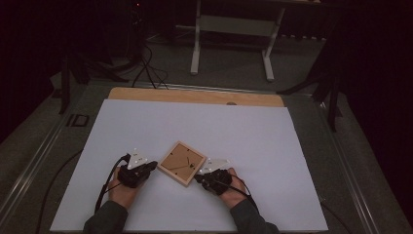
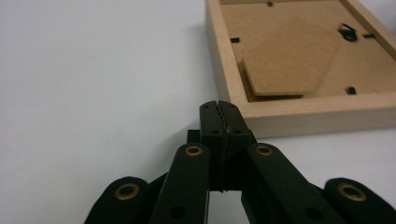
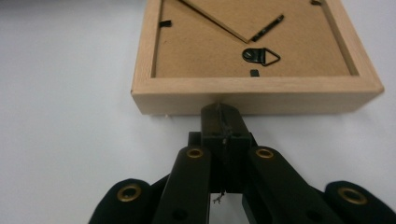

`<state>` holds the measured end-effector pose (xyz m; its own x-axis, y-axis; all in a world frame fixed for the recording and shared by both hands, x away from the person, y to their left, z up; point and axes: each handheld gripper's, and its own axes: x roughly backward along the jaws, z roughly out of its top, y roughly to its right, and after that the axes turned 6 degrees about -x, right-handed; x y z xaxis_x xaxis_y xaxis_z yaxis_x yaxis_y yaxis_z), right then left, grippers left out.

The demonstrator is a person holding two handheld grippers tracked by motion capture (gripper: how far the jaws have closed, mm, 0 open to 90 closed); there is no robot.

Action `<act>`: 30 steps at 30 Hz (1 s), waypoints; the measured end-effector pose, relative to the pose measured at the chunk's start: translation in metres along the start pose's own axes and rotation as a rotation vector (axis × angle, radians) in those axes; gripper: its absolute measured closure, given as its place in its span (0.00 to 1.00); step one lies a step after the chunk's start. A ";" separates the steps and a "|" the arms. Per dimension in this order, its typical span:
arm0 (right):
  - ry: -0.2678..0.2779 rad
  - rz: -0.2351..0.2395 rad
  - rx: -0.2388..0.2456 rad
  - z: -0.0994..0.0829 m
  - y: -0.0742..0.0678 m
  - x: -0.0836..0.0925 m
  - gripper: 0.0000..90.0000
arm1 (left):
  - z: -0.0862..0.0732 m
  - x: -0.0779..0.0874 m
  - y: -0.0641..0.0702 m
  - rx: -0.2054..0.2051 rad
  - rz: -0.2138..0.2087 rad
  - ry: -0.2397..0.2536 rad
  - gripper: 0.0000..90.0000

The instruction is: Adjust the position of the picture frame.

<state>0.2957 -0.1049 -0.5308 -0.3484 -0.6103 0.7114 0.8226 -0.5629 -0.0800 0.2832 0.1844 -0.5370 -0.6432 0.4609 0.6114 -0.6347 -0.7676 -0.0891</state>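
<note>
High view puts the sheet (image 1: pixel 204 131) under a face-down frame (image 1: pixel 181 163), lying between your left gripper (image 1: pixel 152 166) and right gripper (image 1: pixel 198 178), both pressed together and empty. It looks light, stiff and likely glass-fronted, so grip a wooden rail; its front is hidden.

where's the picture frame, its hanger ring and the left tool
picture frame (image 1: pixel 181 163), high view, its backing board
hanger ring (image 3: pixel 260 56), right gripper view, its metal loop
left tool (image 2: pixel 219 108), left gripper view, closed tips

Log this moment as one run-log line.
picture frame: face-down on white sheet | left gripper: shut, at frame's side | right gripper: shut, at frame's side
</note>
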 end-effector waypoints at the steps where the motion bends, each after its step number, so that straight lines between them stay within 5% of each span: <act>1: 0.000 0.000 0.000 0.000 0.000 0.000 1.00 | 0.000 0.000 0.001 -0.005 -0.004 -0.003 1.00; 30: -0.025 0.040 0.013 -0.014 -0.005 0.029 1.00 | 0.010 -0.008 0.037 -0.097 -0.065 0.004 1.00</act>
<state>0.2754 -0.1279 -0.5195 -0.3036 -0.6182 0.7250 0.8417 -0.5306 -0.1000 0.2690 0.1479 -0.5368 -0.6010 0.5101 0.6154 -0.7135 -0.6894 -0.1254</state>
